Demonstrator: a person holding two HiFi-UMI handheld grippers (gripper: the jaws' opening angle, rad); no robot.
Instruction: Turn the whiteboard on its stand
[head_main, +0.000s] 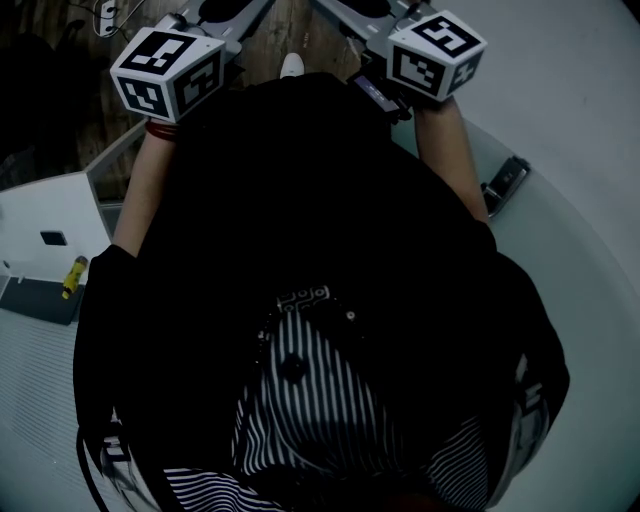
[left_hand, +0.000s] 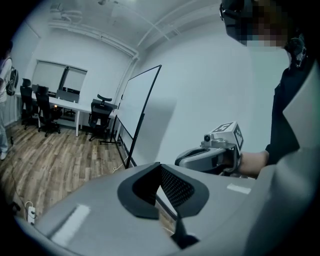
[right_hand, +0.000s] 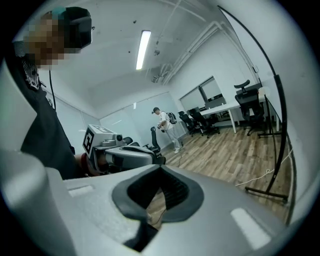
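Note:
In the left gripper view the whiteboard (left_hand: 136, 107) stands a few steps off on its black stand (left_hand: 129, 159), by the white wall. Its black frame edge (right_hand: 278, 100) runs down the right side of the right gripper view, with a stand foot (right_hand: 266, 192) on the floor. My left gripper (left_hand: 160, 192) is shut on nothing, and so is my right gripper (right_hand: 159, 192). Each sees the other: the right gripper's body (left_hand: 212, 154), the left gripper's body (right_hand: 120, 152). Both marker cubes (head_main: 165, 70) (head_main: 437, 52) are held up before my chest, far from the board.
A white table (head_main: 45, 210) with a yellow item (head_main: 72, 275) is at my left, a black device (head_main: 505, 185) on the pale surface at my right. Office chairs and a desk (left_hand: 62, 107) line the far wall. A person (right_hand: 164, 125) stands on the wooden floor (right_hand: 225, 150).

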